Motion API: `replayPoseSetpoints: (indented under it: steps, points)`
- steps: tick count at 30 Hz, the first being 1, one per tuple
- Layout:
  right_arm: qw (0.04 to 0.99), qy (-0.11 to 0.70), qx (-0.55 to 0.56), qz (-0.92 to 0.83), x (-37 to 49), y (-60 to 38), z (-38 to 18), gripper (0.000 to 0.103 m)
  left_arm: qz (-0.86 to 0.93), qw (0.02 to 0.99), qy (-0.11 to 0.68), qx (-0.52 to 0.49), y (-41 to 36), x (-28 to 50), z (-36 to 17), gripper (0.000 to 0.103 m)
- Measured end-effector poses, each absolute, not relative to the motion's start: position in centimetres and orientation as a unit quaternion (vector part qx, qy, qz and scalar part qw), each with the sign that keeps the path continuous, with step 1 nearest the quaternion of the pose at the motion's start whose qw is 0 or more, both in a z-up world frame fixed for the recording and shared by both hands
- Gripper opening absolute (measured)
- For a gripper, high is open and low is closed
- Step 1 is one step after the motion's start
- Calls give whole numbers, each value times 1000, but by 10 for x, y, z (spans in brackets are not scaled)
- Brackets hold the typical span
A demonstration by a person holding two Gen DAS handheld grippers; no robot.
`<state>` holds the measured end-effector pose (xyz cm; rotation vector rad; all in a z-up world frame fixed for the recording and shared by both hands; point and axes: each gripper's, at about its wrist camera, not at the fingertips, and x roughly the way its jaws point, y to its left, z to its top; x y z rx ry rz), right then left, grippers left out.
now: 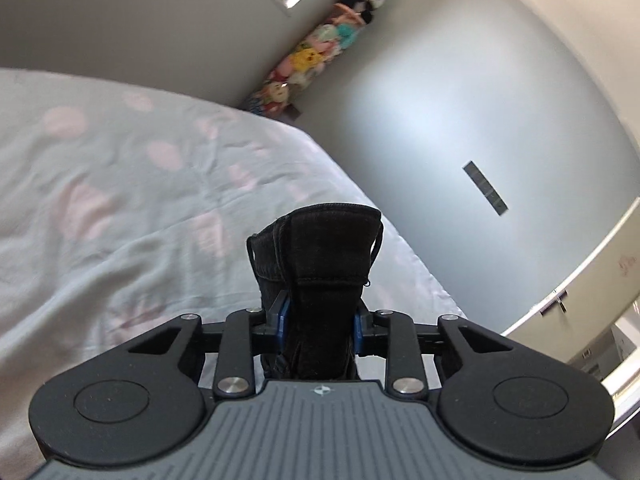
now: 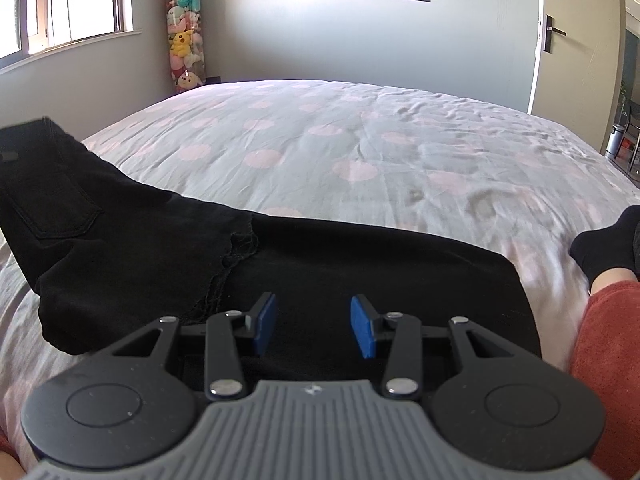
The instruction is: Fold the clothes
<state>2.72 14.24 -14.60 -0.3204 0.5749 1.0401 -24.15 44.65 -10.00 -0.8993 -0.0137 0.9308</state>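
Observation:
A thick folded bunch of black trousers fabric (image 1: 320, 248) stands up between the blue pads of my left gripper (image 1: 320, 322), which is shut on it and holds it lifted over the bed. In the right wrist view the black trousers (image 2: 160, 248) lie flat across the near side of the bed, with a back pocket at the left and a frayed edge near the middle. My right gripper (image 2: 314, 324) hovers just over the trousers' near part. It stands open, and nothing is between its blue pads (image 2: 264, 322).
The bed sheet (image 2: 360, 140) is pale with pink dots and wrinkled. A person's foot in a black sock (image 2: 608, 248) and a red-clad leg (image 2: 608, 340) rest at the right. A clear tube of plush toys (image 2: 185, 40) stands in the far corner beside a window (image 2: 68, 4). A door (image 2: 576, 32) is at the far right.

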Motion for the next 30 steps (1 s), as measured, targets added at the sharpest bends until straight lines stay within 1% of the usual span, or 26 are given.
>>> replayPoseSetpoints:
  steps: [8,13,17,22,27,30]
  points:
    - [819,265,-128,492,31,135,-139,45,369,875,16,-314,392,-166,-37,32]
    - [829,268,-110,478,44,122,-134,45,329,915,73,-222,339,-101,-24,31]
    - [838,272,-90,464,58,107,-129,45,292,933,137,-157,299,-46,-40,31]
    - [839,301,-78,447,77,96,-129,45,244,941,221,-76,247,7,-84,30]
    - [840,341,-67,416,92,82,-140,45,211,931,299,6,198,30,-133,30]
    - [841,361,-40,401,102,71,-145,45,200,921,330,56,183,36,-148,30]
